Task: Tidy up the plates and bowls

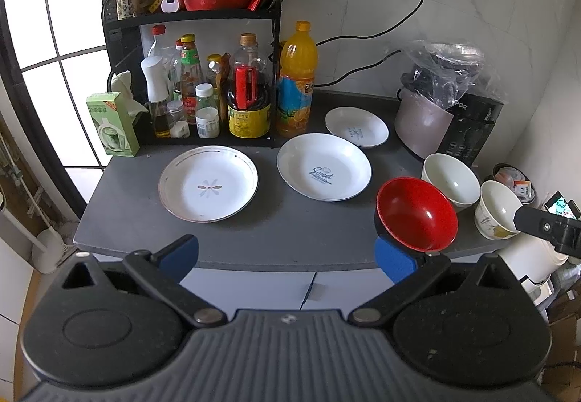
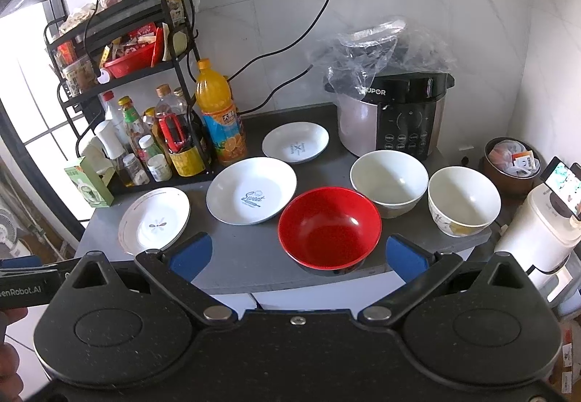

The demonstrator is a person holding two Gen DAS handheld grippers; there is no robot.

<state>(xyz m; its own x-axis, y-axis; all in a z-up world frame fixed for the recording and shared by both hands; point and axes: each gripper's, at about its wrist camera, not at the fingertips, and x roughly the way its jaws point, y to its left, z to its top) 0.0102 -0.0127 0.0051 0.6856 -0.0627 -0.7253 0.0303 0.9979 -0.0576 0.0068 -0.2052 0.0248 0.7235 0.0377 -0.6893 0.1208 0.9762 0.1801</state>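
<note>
Nothing is stacked yet: three plates (image 2: 250, 191) and three bowls (image 2: 329, 226) lie apart on the counter (image 1: 254, 238). My left gripper (image 1: 287, 256) and right gripper (image 2: 296, 255) both hang released, empty.

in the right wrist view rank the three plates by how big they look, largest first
1. "Sweet" plate
2. Plate with the leaf motif
3. Plate with the X mark, though it sits farthest back, so its smaller look may be partly distance.

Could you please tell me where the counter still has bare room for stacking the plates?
The widest bare strip runs along the counter's front edge, between the left plate and the red bowl. A narrower gap lies between the left plate and the Sweet plate. The right end is crowded with bowls, and the rack of bottles fills the back left.
</note>
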